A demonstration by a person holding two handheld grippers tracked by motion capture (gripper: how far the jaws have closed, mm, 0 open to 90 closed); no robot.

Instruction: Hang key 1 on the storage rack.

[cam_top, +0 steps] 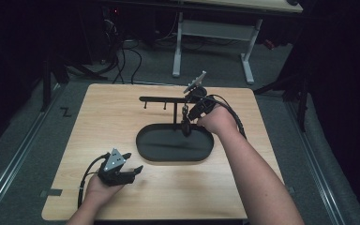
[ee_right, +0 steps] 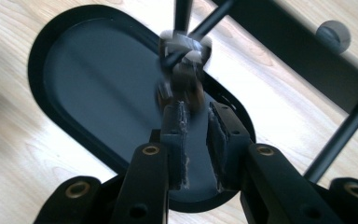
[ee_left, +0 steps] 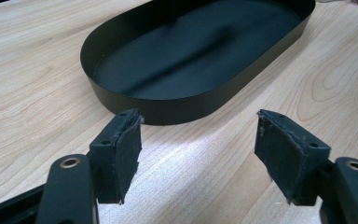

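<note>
A black oval tray point(cam_top: 143, 152) lies mid-table, with a black stand rising from its far side and a crossbar point(cam_top: 161, 99) with small hooks on top. A small metallic object point(ee_right: 182, 77), blurred, hangs from the stand over the tray point(ee_right: 42, 42). My right gripper point(ee_right: 198, 112) points down at it, its jaws a narrow gap apart; the object's lower end sits right at the tips and the pads do not press on it. My left gripper point(cam_top: 133, 162) rests on the table near the front left, held by a hand. Its jaws point(ee_left: 198, 140) are wide open with nothing between them, facing the tray's wall point(ee_left: 168, 109).
The wooden table ends close behind the stand and just in front of the left hand. The right forearm point(cam_top: 258, 178) crosses the table's right side. The crossbar point(ee_right: 298, 51) and a thin rod point(ee_right: 340, 140) stand close to the right gripper. A desk frame point(cam_top: 215, 33) stands on the floor beyond.
</note>
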